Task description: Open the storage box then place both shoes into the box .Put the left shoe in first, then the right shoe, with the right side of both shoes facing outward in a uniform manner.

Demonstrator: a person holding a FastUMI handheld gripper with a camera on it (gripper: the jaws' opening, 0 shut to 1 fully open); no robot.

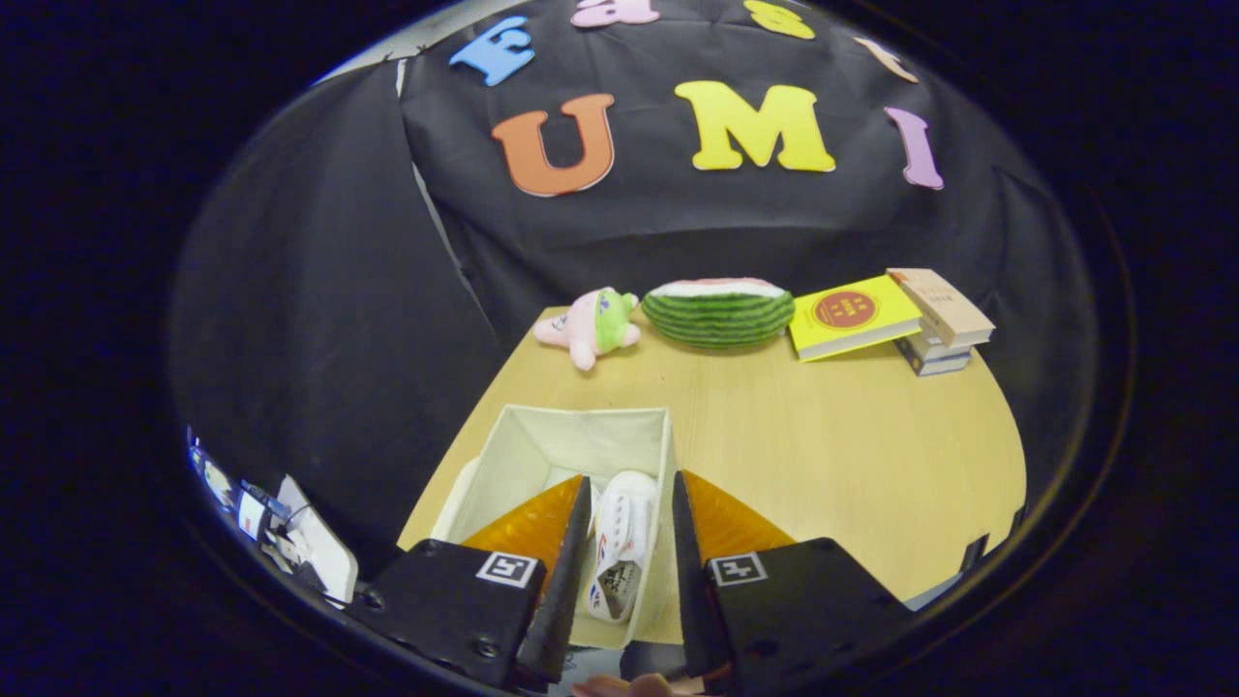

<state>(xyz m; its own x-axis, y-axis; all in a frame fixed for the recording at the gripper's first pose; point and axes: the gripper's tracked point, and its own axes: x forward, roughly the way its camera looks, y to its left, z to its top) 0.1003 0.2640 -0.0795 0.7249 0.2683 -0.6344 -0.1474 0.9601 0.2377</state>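
The gripper (629,484) hangs over the open box (528,455) on the table (823,455), its jaws spread and pinching nothing. A white shoe (619,547) lies inside the box against its right wall — seen in the gap between the fingers. Beyond the box, well apart — a plush toy (592,325), a watermelon (718,312) and stacked books (895,319).

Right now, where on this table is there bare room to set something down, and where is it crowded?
Bare tabletop runs from the box across to the far edge, below the books. The back row is crowded: plush toy, watermelon, books. The box's left half looks free beside the white shoe. The gripper holds its jaws open either side of that shoe.
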